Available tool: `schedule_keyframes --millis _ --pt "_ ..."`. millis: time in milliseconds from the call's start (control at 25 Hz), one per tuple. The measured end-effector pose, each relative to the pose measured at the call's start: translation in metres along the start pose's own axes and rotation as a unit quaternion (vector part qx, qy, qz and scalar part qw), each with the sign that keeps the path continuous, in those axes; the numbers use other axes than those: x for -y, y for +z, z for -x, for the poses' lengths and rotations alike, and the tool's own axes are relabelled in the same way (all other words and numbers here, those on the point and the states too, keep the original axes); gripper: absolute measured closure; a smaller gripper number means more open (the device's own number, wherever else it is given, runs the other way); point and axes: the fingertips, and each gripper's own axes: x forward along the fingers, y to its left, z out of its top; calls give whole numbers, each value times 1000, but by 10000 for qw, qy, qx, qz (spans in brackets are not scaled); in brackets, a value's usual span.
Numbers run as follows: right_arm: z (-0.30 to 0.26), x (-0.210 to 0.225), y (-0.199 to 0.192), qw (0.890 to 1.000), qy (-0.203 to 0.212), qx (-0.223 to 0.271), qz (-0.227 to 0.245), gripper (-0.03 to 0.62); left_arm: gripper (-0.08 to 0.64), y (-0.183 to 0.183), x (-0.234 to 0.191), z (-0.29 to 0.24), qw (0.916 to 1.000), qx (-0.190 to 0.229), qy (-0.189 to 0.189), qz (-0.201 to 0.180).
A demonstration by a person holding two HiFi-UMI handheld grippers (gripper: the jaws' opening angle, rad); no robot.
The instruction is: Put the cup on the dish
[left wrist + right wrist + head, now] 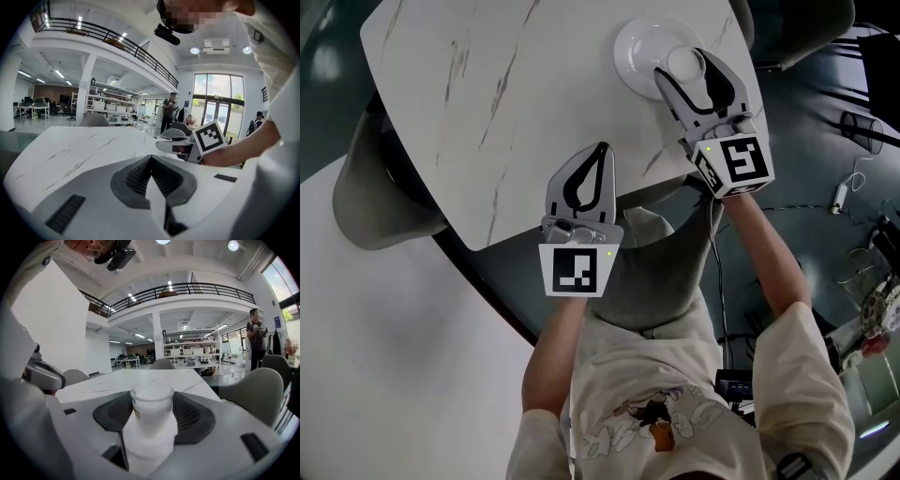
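No readable text or numbers — shirt print (pixel 623 431) too warped to make out.

White dish (pixel 635 53) on marble table (pixel 487 122)

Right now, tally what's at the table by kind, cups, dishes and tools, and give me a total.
Cups: 1, the white cup, held in the right tool.
Dishes: 1, the white dish beneath the cup.
Tools: 2, the right tool and the left tool, which is shut and empty.
Total: 4.
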Motion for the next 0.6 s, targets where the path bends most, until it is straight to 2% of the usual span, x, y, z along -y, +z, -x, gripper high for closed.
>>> schedule_keyframes --millis 600 --pt "-30 -8 0 9989 78 -144 447 327 558 -3 -16 -5 9999 60 83 101"
